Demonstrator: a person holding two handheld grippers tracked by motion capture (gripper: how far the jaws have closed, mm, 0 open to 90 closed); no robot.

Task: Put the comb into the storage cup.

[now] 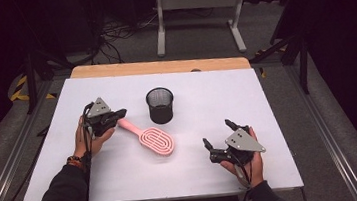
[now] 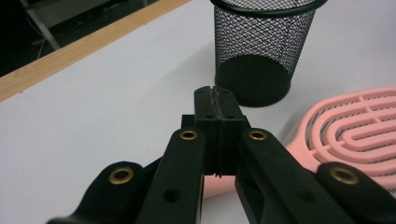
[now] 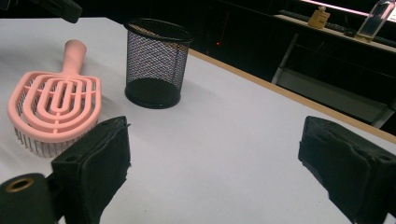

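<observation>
A pink vented hairbrush (image 1: 156,140) (image 2: 355,135) (image 3: 56,105) lies flat on the white table, handle toward the upper left. My left gripper (image 1: 121,112) (image 2: 215,100) hovers just over the handle's end; its pads press against each other with nothing between them, and the handle passes underneath. A black mesh cup (image 1: 160,105) (image 2: 261,51) (image 3: 156,60) stands upright just beyond the brush and looks empty. To the right of the brush my right gripper (image 1: 217,132) (image 3: 215,158) rests near the front, jaws wide apart around bare table.
The white board (image 1: 125,186) covers a wooden tabletop whose far edge (image 1: 158,66) shows behind the cup. Beyond it stand a grey metal frame (image 1: 196,0) and floor cables. Two small bottles (image 3: 373,18) sit on a dark shelf in the right gripper view.
</observation>
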